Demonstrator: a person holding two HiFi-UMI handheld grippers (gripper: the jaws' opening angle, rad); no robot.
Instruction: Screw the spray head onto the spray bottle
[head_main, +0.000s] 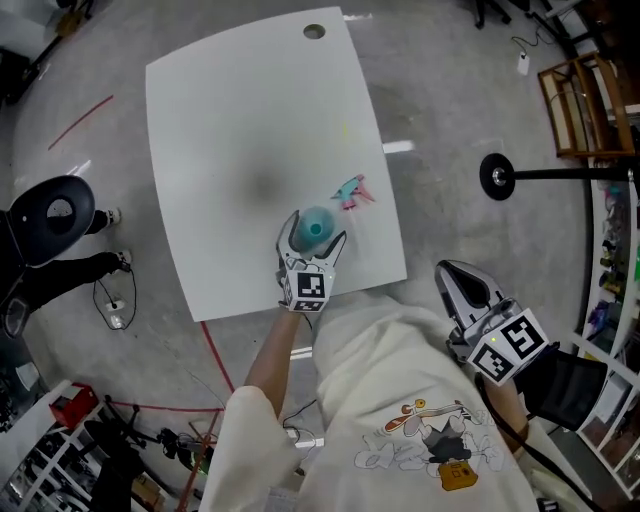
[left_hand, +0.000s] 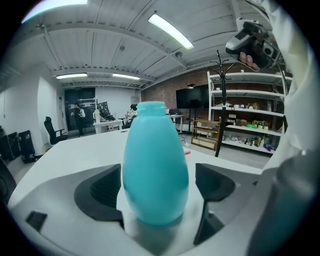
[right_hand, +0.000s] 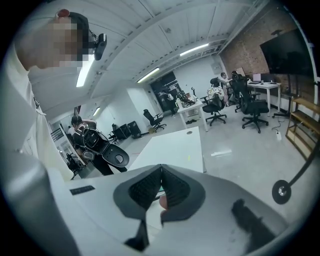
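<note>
A teal spray bottle (head_main: 318, 222) stands upright, without a head, near the front right of the white table (head_main: 240, 120). My left gripper (head_main: 316, 230) is around it with its jaws wide apart. In the left gripper view the bottle (left_hand: 155, 165) fills the gap and both pads (left_hand: 100, 192) stand just off its sides. The pink and teal spray head (head_main: 351, 191) lies on the table just beyond the bottle to the right. My right gripper (head_main: 458, 285) hangs off the table's right side, shut and holding nothing; its pads (right_hand: 172, 190) meet in the right gripper view.
A round cable hole (head_main: 314, 31) sits at the table's far edge. On the floor to the right are a black stand base (head_main: 497, 176) and a wooden rack (head_main: 580, 100). A black chair (head_main: 50, 215) stands to the left. Cables lie by the table's front left corner.
</note>
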